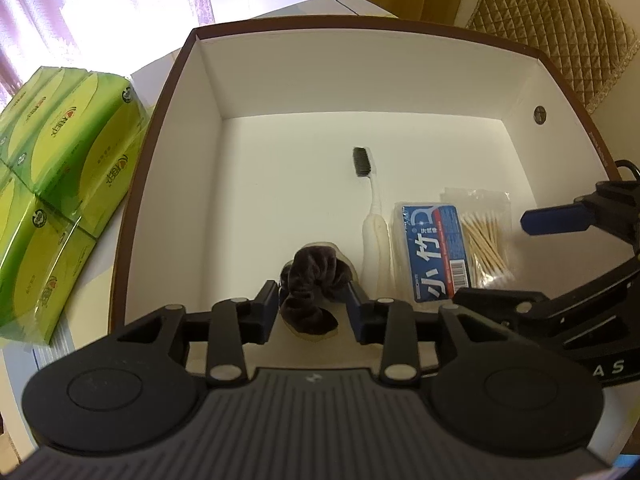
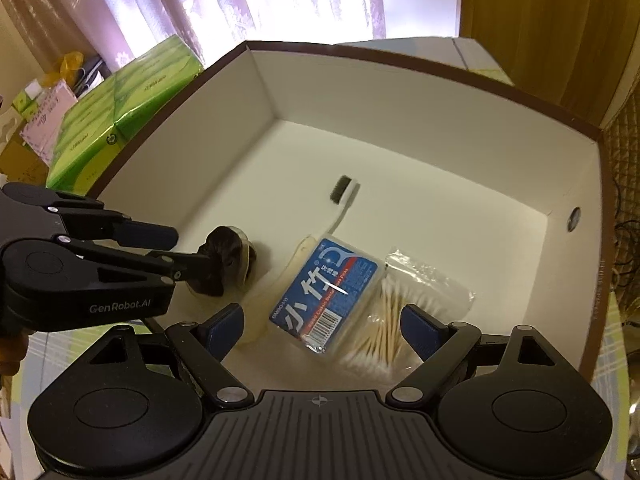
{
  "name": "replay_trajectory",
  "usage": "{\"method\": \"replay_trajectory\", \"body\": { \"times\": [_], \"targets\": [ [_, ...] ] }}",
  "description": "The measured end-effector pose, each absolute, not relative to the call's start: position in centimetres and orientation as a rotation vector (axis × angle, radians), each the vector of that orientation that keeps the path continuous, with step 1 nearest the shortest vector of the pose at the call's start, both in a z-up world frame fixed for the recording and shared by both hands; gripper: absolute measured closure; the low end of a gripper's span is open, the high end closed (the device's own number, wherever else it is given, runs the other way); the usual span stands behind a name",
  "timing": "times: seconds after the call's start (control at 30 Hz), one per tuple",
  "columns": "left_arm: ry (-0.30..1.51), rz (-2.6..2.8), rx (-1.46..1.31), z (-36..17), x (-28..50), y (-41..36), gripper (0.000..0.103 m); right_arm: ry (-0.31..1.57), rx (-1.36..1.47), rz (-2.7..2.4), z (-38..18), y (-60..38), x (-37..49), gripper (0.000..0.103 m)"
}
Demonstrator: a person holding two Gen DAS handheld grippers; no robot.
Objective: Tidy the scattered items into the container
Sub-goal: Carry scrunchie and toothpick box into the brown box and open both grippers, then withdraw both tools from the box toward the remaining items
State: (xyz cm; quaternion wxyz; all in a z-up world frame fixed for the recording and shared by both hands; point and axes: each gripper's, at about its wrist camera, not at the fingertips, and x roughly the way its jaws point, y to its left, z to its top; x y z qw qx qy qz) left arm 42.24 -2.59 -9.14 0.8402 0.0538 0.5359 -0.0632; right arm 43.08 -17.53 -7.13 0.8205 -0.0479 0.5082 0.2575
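Four things already lie on the white floor of the box (image 1: 208,80): a dark scrunchie (image 1: 310,280), a toothbrush (image 1: 374,216), a blue packet of floss picks (image 1: 436,252) and a bag of cotton swabs (image 1: 484,240). The scrunchie sits near the front wall, the toothbrush just beside it with its dark bristles pointing to the far wall, and the blue packet rests partly on the swab bag toward the right side.

Over the scrunchie hangs the left gripper (image 1: 312,308), its fingers a little apart on either side of the fabric; whether the pads touch it cannot be told, though the scrunchie seems to rest on the floor. Above the packet and swabs, the right gripper (image 2: 322,326) has its fingers spread wide and holds nothing.

Outside the box, only stacked green tissue packs (image 1: 60,184) stand on the table to the left. No loose small item shows outside the walls, so the tidying looks almost done, perhaps finished.
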Motion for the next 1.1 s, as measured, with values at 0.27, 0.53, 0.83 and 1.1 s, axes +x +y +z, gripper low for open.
{"method": "replay_trajectory", "body": {
  "times": [0.27, 0.53, 0.83, 1.1],
  "targets": [
    [1.103, -0.108, 0.147, -7.9, 41.0, -3.2, 0.035, 1.055, -0.098, 0.518, -5.9, -18.0, 42.0, 0.012],
    [1.044, -0.092, 0.152, -5.5, 39.2, -3.5, 0.021, 0.987, -0.104, 0.489, -4.0, -18.7, 40.3, 0.012],
    [0.986, -0.076, 0.157, -2.9, 35.5, -4.0, 0.012, 0.917, -0.078, 0.473, -1.8, -19.7, 36.8, 0.012],
    [0.941, -0.075, 0.144, -0.7, 31.3, -3.9, 0.012, 0.815, -0.056, 0.494, 0.1, -20.5, 32.6, 0.012]
  ]
}}
